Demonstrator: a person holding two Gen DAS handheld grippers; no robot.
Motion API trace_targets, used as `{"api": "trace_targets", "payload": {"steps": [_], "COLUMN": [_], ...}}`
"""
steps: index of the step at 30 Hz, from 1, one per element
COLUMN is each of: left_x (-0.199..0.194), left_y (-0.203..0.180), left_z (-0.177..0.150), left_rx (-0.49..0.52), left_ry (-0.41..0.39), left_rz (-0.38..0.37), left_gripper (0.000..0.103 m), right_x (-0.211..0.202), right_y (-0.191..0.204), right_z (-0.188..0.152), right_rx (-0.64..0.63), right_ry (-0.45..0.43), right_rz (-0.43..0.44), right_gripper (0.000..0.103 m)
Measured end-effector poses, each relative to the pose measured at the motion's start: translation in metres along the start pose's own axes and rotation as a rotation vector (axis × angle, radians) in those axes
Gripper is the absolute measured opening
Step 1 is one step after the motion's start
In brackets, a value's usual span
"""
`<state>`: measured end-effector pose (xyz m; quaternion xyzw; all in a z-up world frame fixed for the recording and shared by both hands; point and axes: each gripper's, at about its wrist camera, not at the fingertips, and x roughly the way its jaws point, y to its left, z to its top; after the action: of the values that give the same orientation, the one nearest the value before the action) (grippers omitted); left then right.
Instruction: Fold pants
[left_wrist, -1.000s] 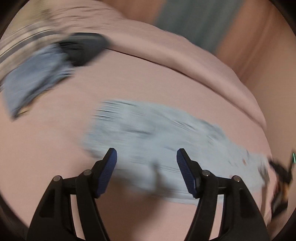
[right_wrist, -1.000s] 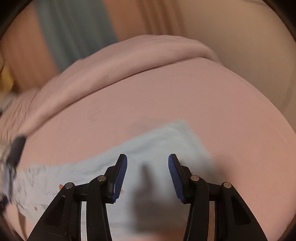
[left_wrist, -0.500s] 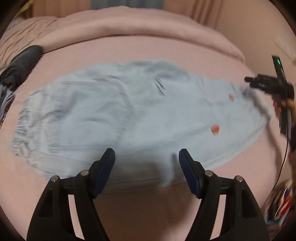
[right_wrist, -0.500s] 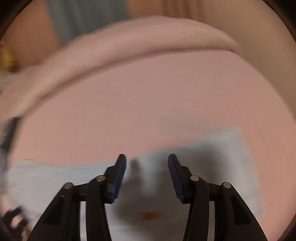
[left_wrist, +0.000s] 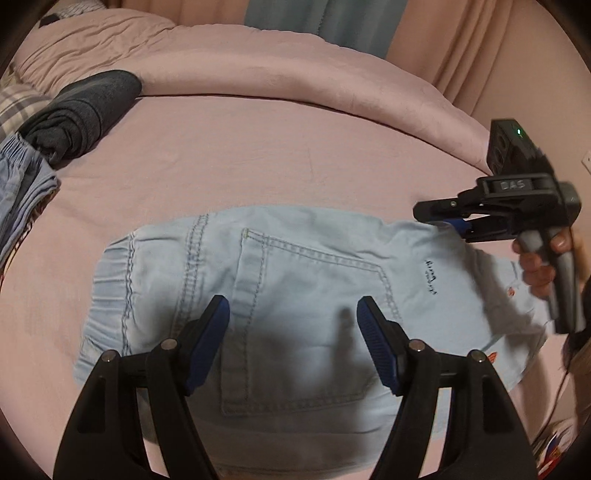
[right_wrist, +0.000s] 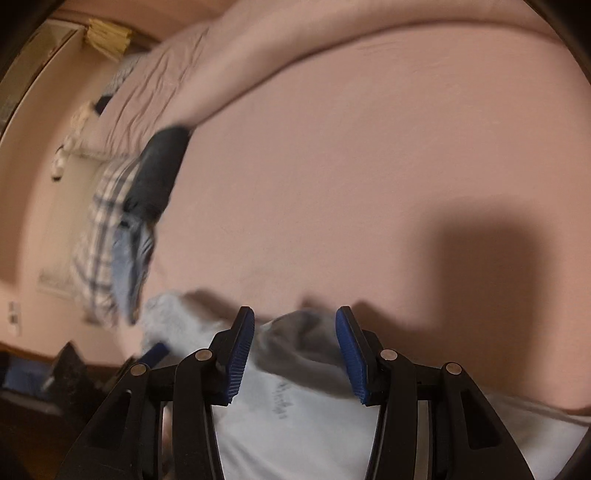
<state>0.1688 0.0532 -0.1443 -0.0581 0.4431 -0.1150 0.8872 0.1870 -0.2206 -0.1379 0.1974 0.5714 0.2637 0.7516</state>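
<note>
Light blue denim pants (left_wrist: 295, 288) lie flat on the pink bed sheet (left_wrist: 258, 155), back pocket up and elastic waistband to the left. My left gripper (left_wrist: 291, 314) hovers open over the pocket near the pants' front edge, nothing between its fingers. At the right, a hand (left_wrist: 543, 273) holds my right gripper (left_wrist: 436, 218) over the pants' far right edge. In the blurred right wrist view, the right gripper (right_wrist: 295, 321) stands open above the pants (right_wrist: 295, 406), whose far edge rises slightly between the fingers without being pinched.
A folded dark grey garment (left_wrist: 85, 110) and a blue striped one (left_wrist: 22, 192) lie on a plaid cloth (left_wrist: 14, 107) at the left of the bed. A rolled pink duvet (left_wrist: 295, 70) runs along the back, with curtains (left_wrist: 351, 22) behind it.
My right gripper has swung far across the pants and turned to face the clothes pile at the left. The left gripper has shifted a little and sits lower over the pocket.
</note>
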Motion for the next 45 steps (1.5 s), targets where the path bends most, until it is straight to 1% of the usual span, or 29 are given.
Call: {"api": "trace_targets", "payload": {"steps": [1, 3, 4, 5, 7, 9, 10, 11, 12, 14, 16, 18, 19, 20, 21, 23, 24, 27, 29, 30, 31, 32, 34, 36, 38, 40, 42, 44, 45], "left_x": [0.002, 0.008, 0.012, 0.014, 0.018, 0.02, 0.02, 0.02, 0.019, 0.017, 0.015, 0.009, 0.005, -0.001, -0.008, -0.023, -0.026, -0.023, -0.013, -0.005, 0.002, 0.002, -0.008, -0.021, -0.03, -0.039, -0.049, -0.052, -0.048], "left_y": [0.003, 0.008, 0.009, 0.009, 0.008, 0.015, 0.017, 0.02, 0.025, 0.039, 0.045, 0.041, 0.039, 0.037, 0.035, 0.028, 0.024, 0.001, -0.018, -0.026, -0.031, -0.035, -0.04, -0.042, -0.043, -0.044, -0.048, -0.059, -0.067], "left_z": [0.002, 0.0, -0.002, -0.004, -0.008, -0.011, -0.012, -0.012, -0.012, -0.012, -0.013, -0.012, -0.013, -0.013, -0.015, -0.02, -0.021, -0.026, -0.035, -0.042, -0.05, -0.058, -0.069, -0.084, -0.087, -0.085, -0.08, -0.076, -0.073], "left_rx": [0.005, 0.017, 0.025, 0.034, 0.064, 0.077, 0.078, 0.072, 0.052, 0.014, -0.01, -0.005, -0.007, -0.013, -0.023, -0.049, -0.048, 0.035, 0.123, 0.165, 0.195, 0.235, 0.277, 0.294, 0.304, 0.263, 0.229, 0.224, 0.226], "left_ry": [0.002, 0.013, 0.019, 0.019, 0.014, 0.008, 0.004, 0.002, 0.0, 0.0, 0.0, 0.007, 0.014, 0.014, 0.004, -0.039, -0.054, -0.04, 0.002, 0.054, 0.104, 0.112, 0.111, 0.106, 0.093, 0.084, 0.05, 0.026, 0.02], "left_rz": [0.0, 0.007, 0.013, 0.022, 0.054, 0.063, 0.065, 0.073, 0.079, 0.071, 0.053, 0.07, 0.072, 0.067, 0.056, 0.022, 0.011, 0.003, 0.026, 0.028, 0.047, 0.071, 0.066, 0.049, 0.056, 0.057, 0.024, -0.001, -0.001], "left_gripper": [0.072, 0.071, 0.07, 0.066, 0.059, 0.05, 0.047, 0.039, 0.031, 0.023, 0.023, 0.022, 0.025, 0.038, 0.058, 0.085, 0.089, 0.087, 0.085, 0.081, 0.08, 0.08, 0.08, 0.081, 0.081, 0.081, 0.081, 0.082, 0.082], "right_x": [0.001, 0.005, 0.004, 0.003, -0.001, -0.006, -0.006, 0.001, 0.011, 0.021, 0.019, 0.003, -0.011, -0.025, -0.041, -0.069, -0.078, -0.083, -0.075, -0.069, -0.063, -0.059, -0.047, -0.052, -0.068, -0.082, -0.091, -0.101, -0.101], "right_y": [0.005, 0.011, 0.012, 0.014, 0.024, 0.032, 0.031, 0.034, 0.036, 0.03, 0.021, 0.022, 0.023, 0.026, 0.031, 0.039, 0.042, 0.05, 0.047, 0.046, 0.04, 0.033, 0.021, 0.025, 0.023, 0.025, 0.032, 0.035, 0.033], "right_z": [-0.013, -0.021, -0.017, -0.018, -0.018, -0.012, -0.007, -0.006, -0.005, -0.001, 0.0, -0.001, -0.003, -0.007, -0.013, -0.035, -0.049, -0.1, -0.133, -0.143, -0.156, -0.166, -0.199, -0.228, -0.241, -0.243, -0.244, -0.243, -0.241], "right_rx": [-0.011, -0.037, -0.046, -0.058, -0.11, -0.13, -0.128, -0.153, -0.195, -0.208, -0.191, -0.195, -0.191, -0.194, -0.209, -0.24, -0.257, -0.334, -0.377, -0.384, -0.376, -0.353, -0.293, -0.314, -0.28, -0.267, -0.279, -0.304, -0.291], "right_ry": [0.026, 0.08, 0.098, 0.107, 0.077, 0.004, -0.007, -0.005, -0.006, -0.024, -0.062, -0.152, -0.191, -0.226, -0.255, -0.282, -0.277, -0.231, -0.206, -0.193, -0.167, -0.135, -0.059, -0.103, -0.12, -0.145, -0.184, -0.249, -0.272], "right_rz": [0.0, -0.033, -0.05, -0.058, -0.101, -0.134, -0.141, -0.172, -0.243, -0.297, -0.29, -0.322, -0.319, -0.308, -0.3, -0.283, -0.279, -0.327, -0.395, -0.422, -0.451, -0.47, -0.495, -0.5, -0.476, -0.447, -0.443, -0.446, -0.454], "right_gripper": [0.049, 0.041, 0.026, 0.016, 0.009, 0.008, 0.008, 0.008, 0.007, 0.006, 0.006, 0.006, 0.006, 0.006, 0.006, 0.007, 0.007, 0.007, 0.007, 0.007, 0.007, 0.007, 0.007, 0.007, 0.007, 0.007, 0.009, 0.017, 0.018]}}
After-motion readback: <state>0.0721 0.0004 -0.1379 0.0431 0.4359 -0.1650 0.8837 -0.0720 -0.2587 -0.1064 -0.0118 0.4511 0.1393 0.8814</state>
